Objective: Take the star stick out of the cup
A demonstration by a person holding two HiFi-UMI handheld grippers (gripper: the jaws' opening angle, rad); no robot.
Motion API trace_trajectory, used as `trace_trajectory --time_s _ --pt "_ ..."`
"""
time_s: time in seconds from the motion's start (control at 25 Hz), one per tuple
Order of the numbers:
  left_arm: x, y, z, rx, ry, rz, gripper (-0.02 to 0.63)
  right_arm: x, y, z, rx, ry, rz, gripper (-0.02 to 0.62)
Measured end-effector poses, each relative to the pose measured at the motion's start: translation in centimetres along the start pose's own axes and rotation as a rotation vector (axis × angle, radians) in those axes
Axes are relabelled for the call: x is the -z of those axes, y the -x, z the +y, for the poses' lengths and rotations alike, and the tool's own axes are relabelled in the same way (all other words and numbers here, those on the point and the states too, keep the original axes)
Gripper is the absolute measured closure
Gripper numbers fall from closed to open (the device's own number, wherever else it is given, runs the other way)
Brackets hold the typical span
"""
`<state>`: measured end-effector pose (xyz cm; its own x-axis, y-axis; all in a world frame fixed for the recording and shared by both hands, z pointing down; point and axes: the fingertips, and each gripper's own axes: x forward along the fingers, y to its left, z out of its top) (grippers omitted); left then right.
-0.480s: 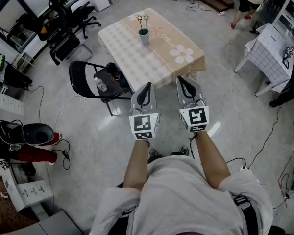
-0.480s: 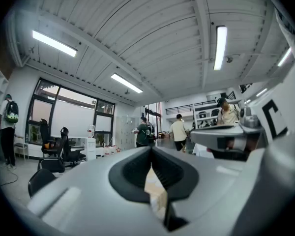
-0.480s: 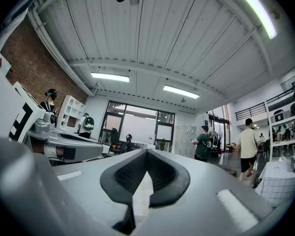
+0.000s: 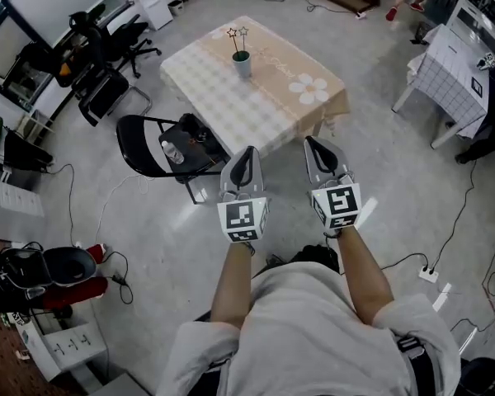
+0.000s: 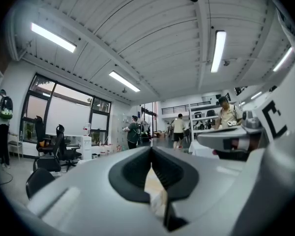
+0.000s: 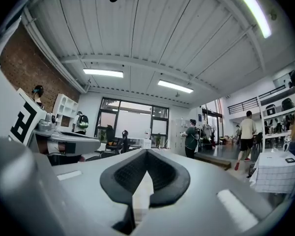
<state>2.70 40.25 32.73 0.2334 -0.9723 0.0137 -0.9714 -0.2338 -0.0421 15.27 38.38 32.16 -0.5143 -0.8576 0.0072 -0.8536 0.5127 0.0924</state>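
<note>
Left tongs (image 4: 246, 155) and right tongs (image 4: 315, 145) are closed and empty, close to the body. Well beyond them on the tabletop (image 4: 219, 93), the cup (image 4: 242, 63) lies at 12 o'clock from the left tongs, likely the nearer pair — its star stick (image 4: 236, 38) stands roughly upright.

The head camera looks steeply down from above the person onto the left gripper (image 4: 247, 152) and right gripper (image 4: 314, 143), with the table (image 4: 223, 89) well ahead of their tips. Each gripper camera sits close behind its own jaws, tilted up toward the ceiling (image 5: 137, 43). Both catch the same windows (image 5: 64, 112).
</note>
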Motion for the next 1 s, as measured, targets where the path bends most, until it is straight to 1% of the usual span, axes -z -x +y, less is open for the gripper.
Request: trace_trajectory --time_s 0.16,0.28,0.4,0.6,0.72,0.92,1.0 --pt "1.3 0.0 0.7 0.016 0.028 0.020 0.604 1.4 0.0 0.5 0.006 0.010 0.047 0.595" --pt "1.9 -0.5 0.8 0.021 0.041 0.025 0.604 2.3 -0.5 0.2 0.004 -0.015 0.067 0.595" --pt "2.1 -2.0 1.5 0.023 0.048 0.027 0.604 2.5 -2.3 -0.1 -0.001 -0.042 0.068 0.595" --pt "2.5 -5.2 3.7 0.012 0.048 0.035 0.603 3.0 -6.4 -0.6 -0.022 -0.038 0.069 0.595" --pt "3.2 -8.7 5.8 -0.008 0.054 0.039 0.604 3.6 -10.7 -1.9 -0.040 -0.034 0.064 0.595" --pt "4.3 -16.8 8.7 -0.013 0.065 0.074 0.604 4.1 -19.2 -5.5 -0.068 -0.055 0.072 0.595" --pt "4.5 -20.1 10.0 -0.028 0.077 0.086 0.604 4.3 -22.8 -7.0 -0.087 -0.059 0.081 0.595"
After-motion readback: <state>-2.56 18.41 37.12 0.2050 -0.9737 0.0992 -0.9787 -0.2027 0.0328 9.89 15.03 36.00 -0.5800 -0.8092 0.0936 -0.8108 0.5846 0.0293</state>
